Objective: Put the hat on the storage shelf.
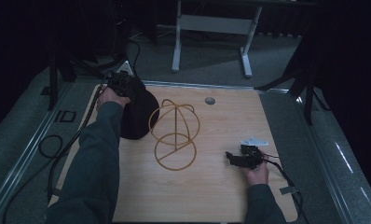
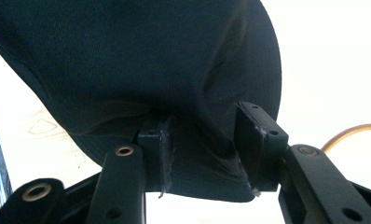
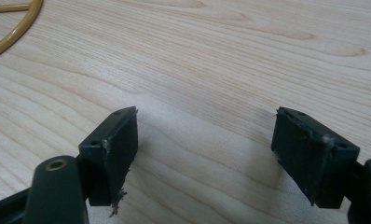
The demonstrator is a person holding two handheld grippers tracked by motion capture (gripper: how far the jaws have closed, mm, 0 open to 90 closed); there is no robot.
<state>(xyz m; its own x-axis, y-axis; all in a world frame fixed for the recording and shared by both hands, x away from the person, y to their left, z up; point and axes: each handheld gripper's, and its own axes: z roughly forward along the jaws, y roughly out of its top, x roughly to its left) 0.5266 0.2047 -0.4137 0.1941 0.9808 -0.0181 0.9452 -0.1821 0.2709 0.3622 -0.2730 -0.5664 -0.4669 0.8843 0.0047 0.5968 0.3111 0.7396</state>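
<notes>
A black fabric hat (image 1: pixel 137 116) lies on the left part of the wooden table (image 1: pixel 211 196). My left gripper (image 1: pixel 123 86) is at the hat's far edge. In the left gripper view the hat (image 2: pixel 127 60) bunches between the two pads (image 2: pixel 249 140), creased against them, and the left gripper (image 2: pixel 204 135) is shut on that fold. A gold wire stand (image 1: pixel 174 133) made of rings stands mid-table, just right of the hat. My right gripper (image 1: pixel 230 157) rests near the table's right side, open. Bare wood shows between the right gripper's (image 3: pixel 204 140) jaws.
A small grey disc (image 1: pixel 209 100) is set in the table near its far edge. A white frame with two legs (image 1: pixel 211 28) stands on the floor beyond the table. Cables trail over the floor at left. A curve of the gold stand (image 3: pixel 11 28) shows in the right gripper view.
</notes>
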